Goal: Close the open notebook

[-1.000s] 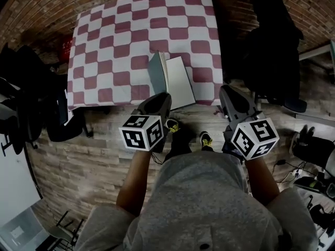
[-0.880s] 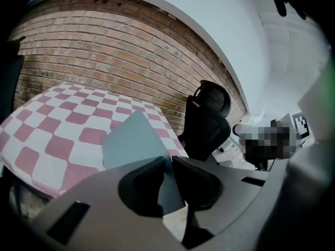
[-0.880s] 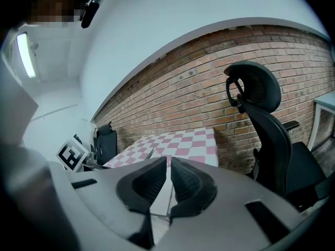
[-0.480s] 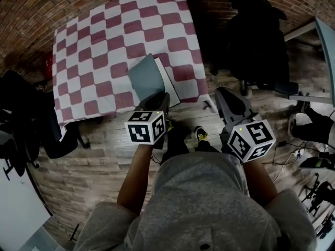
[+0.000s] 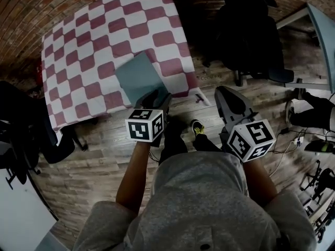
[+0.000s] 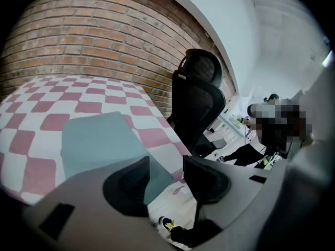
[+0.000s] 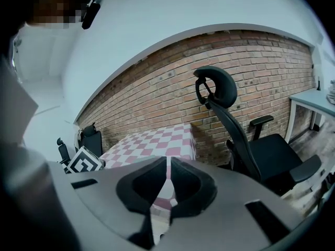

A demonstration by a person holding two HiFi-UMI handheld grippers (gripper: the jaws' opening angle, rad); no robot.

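Note:
The notebook (image 5: 138,77) lies closed and flat, grey-green cover up, near the front edge of the red-and-white checked table (image 5: 78,51). In the head view my left gripper (image 5: 157,95) sits just at the notebook's near corner. Its jaws are opening. In the left gripper view the notebook (image 6: 99,140) lies on the cloth beyond the left gripper (image 6: 166,169), and the pads do not press on it. My right gripper (image 5: 227,95) hangs off the table's right corner over the floor. In the right gripper view the right gripper (image 7: 167,163) has its tips together on nothing.
A black office chair (image 5: 246,30) stands right of the table, close to my right gripper. More dark chairs (image 5: 21,119) crowd the left side. A person (image 6: 261,140) sits off to the right. Cables and gear lie on the wooden floor at the far right (image 5: 314,150).
The notebook's raised cover has come down and the book now lies shut. My left jaws have parted off it. Both grippers have drawn back toward the table's front edge.

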